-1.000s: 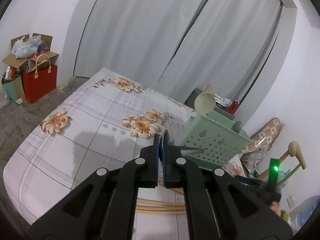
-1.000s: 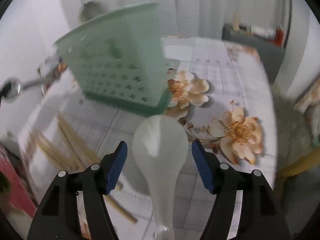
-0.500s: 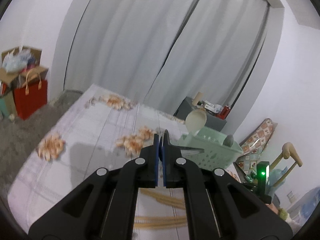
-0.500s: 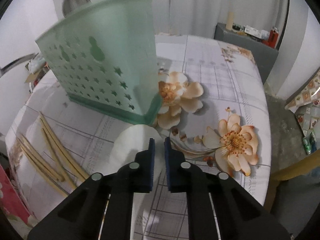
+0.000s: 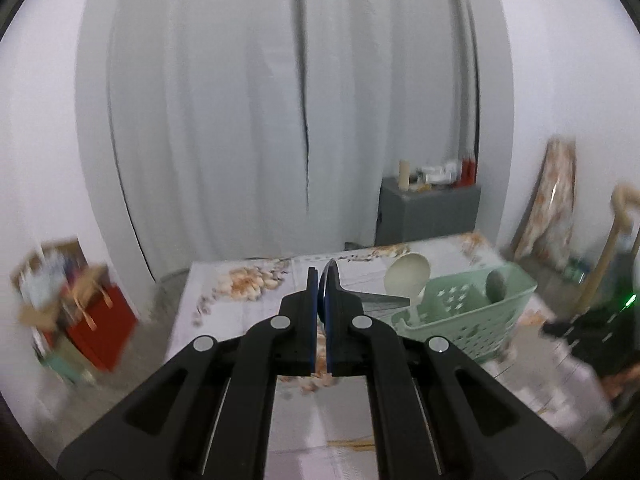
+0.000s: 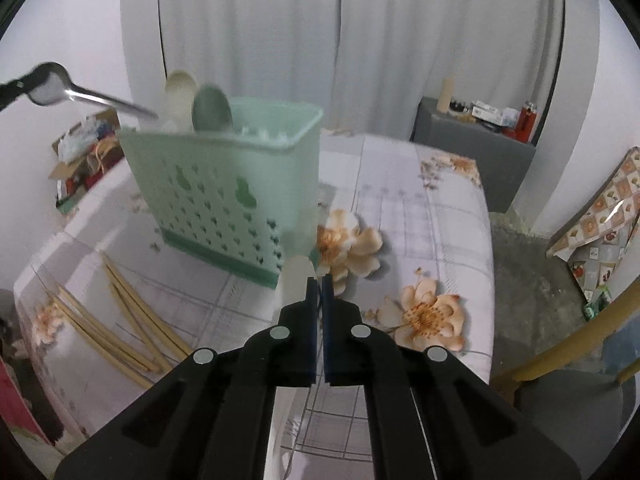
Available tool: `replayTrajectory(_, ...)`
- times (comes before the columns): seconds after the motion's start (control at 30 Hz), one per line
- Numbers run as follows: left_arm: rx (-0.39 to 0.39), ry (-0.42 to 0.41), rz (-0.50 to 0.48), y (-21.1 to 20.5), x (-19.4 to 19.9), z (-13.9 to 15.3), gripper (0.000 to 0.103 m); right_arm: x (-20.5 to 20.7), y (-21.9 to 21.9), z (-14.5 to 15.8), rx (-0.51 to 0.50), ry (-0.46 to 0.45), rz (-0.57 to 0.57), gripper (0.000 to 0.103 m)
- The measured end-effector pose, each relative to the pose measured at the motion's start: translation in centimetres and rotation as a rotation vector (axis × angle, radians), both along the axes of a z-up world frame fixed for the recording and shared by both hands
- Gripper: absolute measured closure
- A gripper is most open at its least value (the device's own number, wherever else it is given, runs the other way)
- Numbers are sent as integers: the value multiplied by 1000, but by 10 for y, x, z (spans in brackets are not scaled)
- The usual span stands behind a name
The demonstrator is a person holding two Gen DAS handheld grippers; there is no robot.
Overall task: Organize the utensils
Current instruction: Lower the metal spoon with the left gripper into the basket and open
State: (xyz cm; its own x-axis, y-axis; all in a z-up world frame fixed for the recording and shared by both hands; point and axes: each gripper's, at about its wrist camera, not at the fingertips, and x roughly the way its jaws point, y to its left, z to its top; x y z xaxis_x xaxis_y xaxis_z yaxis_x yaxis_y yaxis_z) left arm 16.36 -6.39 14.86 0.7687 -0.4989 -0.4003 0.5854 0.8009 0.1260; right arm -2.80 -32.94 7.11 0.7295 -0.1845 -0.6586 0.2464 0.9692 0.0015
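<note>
- The tabletop (image 6: 420, 216) carries a green basket (image 6: 224, 196), standing upright, already holding two spoons.
- Loose chopsticks (image 6: 120, 320) lie beside it.
- Right claw (image 6: 318, 280): clamped on a white spoon (image 6: 296, 276); the basket's mouth lies ahead and above-left.
- Left claw (image 5: 319, 276): clamped on a metal spoon (image 5: 376, 299), handle pointing right toward the basket.

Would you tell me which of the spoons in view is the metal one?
The metal spoon is the shiny one clamped by its bowl in the left gripper; the others are matte cream or green plastic.
</note>
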Motion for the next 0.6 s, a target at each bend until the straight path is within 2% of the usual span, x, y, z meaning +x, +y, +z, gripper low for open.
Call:
replayTrajectory(0.17, 167, -14, -66, -36, 0, -2, 102, -10, -3, 10, 28, -48, 0, 101)
replayTrajectory(0.33, 250, 51, -92, -63, 13, -12, 102, -17, -9, 14, 61, -87, 5, 101)
replayTrajectory(0.47, 281, 77, -100, -81, 20, -12, 101, -25, -18, 23, 82, -130, 3, 101)
replayTrajectory(0.6, 215, 146, -118, -89, 30, -5, 99, -34, -24, 32, 108, -178, -3, 101)
